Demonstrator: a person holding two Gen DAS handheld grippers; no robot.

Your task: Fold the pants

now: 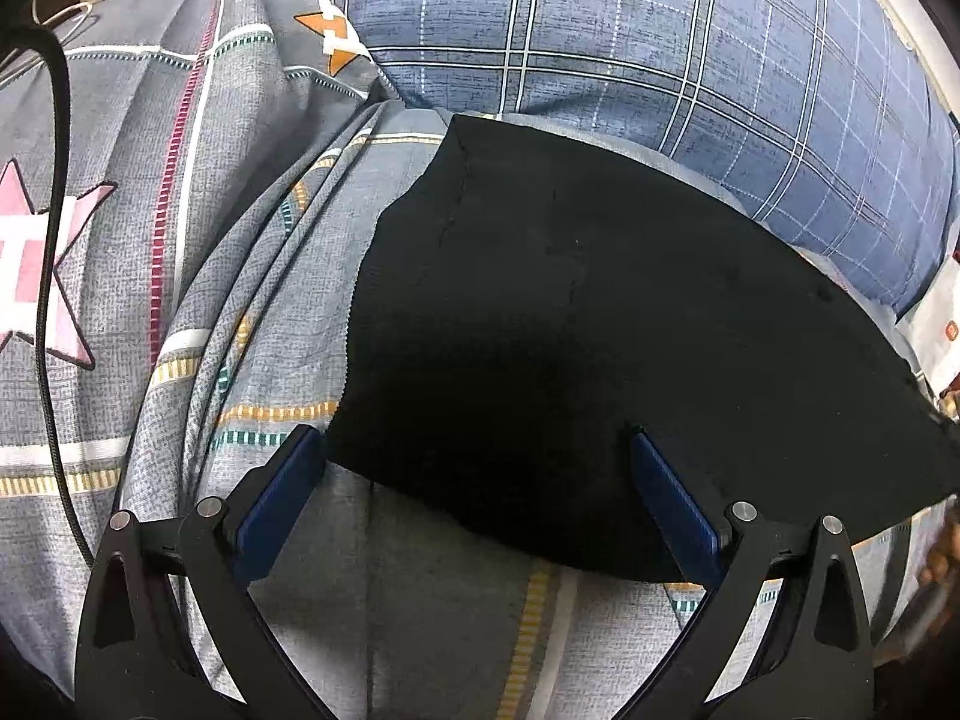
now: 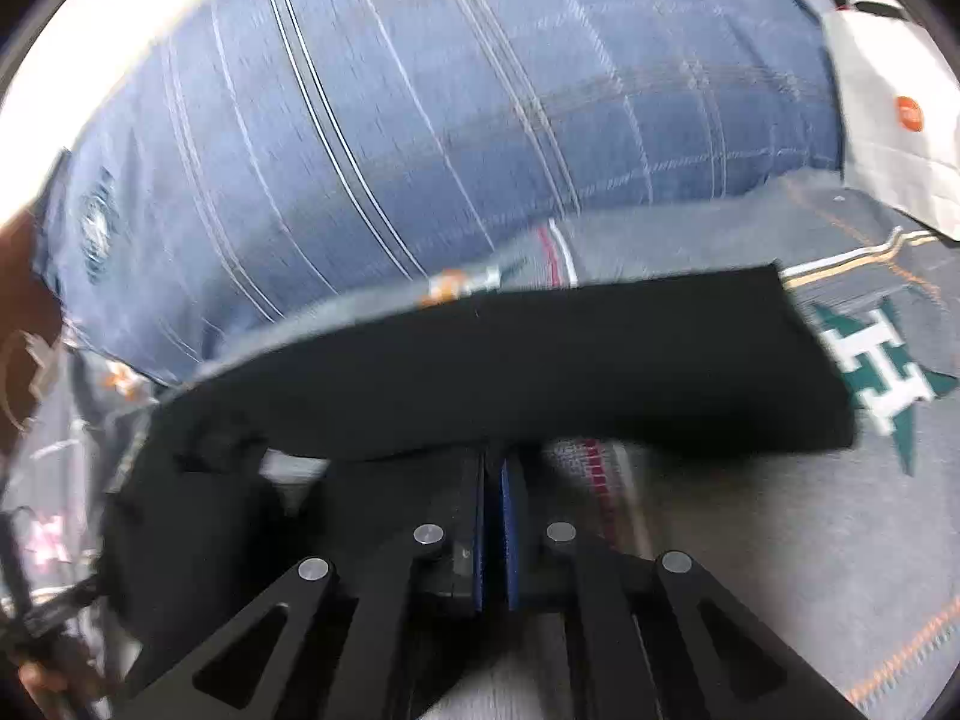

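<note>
Black pants [image 1: 600,330] lie on the bed sheet [image 1: 150,360], long axis left–right. Left hand-held gripper [image 1: 474,468] spread wide at their near edge; right hand-held gripper [image 2: 493,480] pressed together, seemingly pinching the near hem.

Black pants [image 1: 570,330], blue plaid pillow [image 1: 660,42]

One pair of black pants, two grippers, one pillow, one patterned bedsheet, one white bag.

The single pair of pants [image 1: 576,324] lies on one grey bedsheet [image 1: 120,396]. One blue checked pillow [image 1: 630,42] sits behind. Two grippers appear: the left gripper [image 1: 474,450] and the right gripper [image 2: 495,462]. One white bag [image 2: 888,120] rests at the edge, and one black cable [image 1: 51,252].
</note>
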